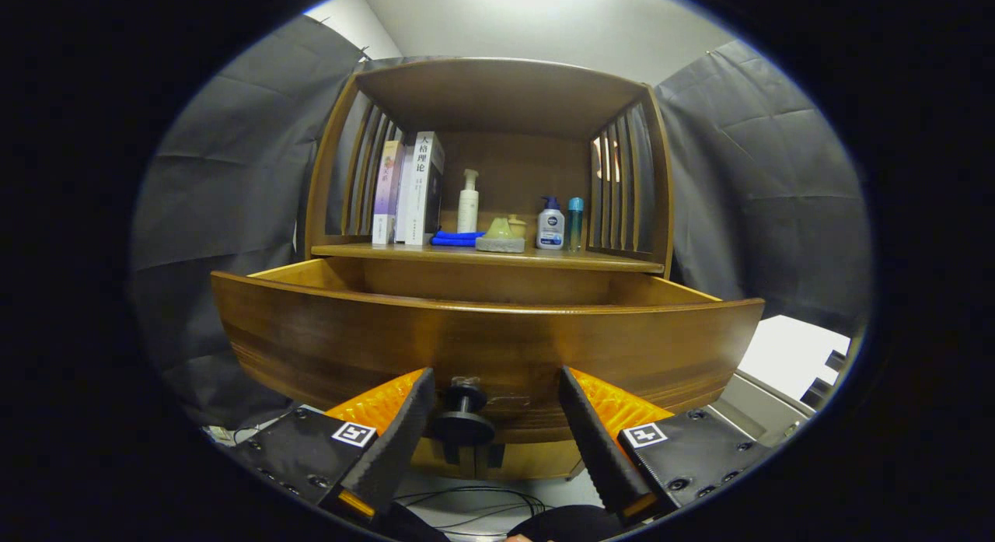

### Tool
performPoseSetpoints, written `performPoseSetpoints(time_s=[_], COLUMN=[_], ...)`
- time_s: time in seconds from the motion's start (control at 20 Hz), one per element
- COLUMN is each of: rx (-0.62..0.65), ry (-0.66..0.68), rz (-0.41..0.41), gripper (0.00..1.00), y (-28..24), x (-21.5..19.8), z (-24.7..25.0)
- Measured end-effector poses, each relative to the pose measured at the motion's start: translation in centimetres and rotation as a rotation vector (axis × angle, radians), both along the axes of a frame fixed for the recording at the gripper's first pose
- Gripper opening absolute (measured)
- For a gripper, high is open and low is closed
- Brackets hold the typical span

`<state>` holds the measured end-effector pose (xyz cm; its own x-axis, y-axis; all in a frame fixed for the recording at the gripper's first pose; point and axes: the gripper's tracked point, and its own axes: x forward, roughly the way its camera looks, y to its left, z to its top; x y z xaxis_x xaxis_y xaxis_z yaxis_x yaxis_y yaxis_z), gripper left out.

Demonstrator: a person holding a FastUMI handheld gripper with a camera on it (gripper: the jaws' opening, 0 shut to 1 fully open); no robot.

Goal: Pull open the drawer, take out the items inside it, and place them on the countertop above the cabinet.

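- The wooden drawer (482, 347) stands pulled out from the cabinet (497, 99), its front panel just ahead of the tongs; from this low angle its inside cannot be seen.
- A dark round knob (464, 417) juts from the middle of the drawer front, between the two fingers and nearer the left one.
- The tongs (494, 417) are spread wide, neither finger touching the knob.
- Above the drawer, the surface (622, 260) carries two upright books (410, 188) at the left, a white pump bottle (468, 202) behind a folded blue cloth (457, 237), a small pale-green item on a grey block (500, 237), a white and blue pump bottle (550, 225) and a slim teal bottle (574, 223).
- Slatted wooden side panels (622, 184) flank the surface, under a wooden top.
- Dark cables (466, 499) lie on the floor below the drawer.
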<state>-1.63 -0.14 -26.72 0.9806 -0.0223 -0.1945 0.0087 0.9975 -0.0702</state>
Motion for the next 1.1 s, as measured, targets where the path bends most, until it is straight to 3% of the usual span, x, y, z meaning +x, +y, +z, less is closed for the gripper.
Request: performPoseSetpoints(time_s=[0.5, 1.1], rx=[-0.002, 0.006], ry=[-0.020, -0.004], rz=[0.005, 0.010], gripper=[0.98, 0.98], y=[0.2, 0.2], x=[0.5, 6.1], z=[-0.1, 0.2])
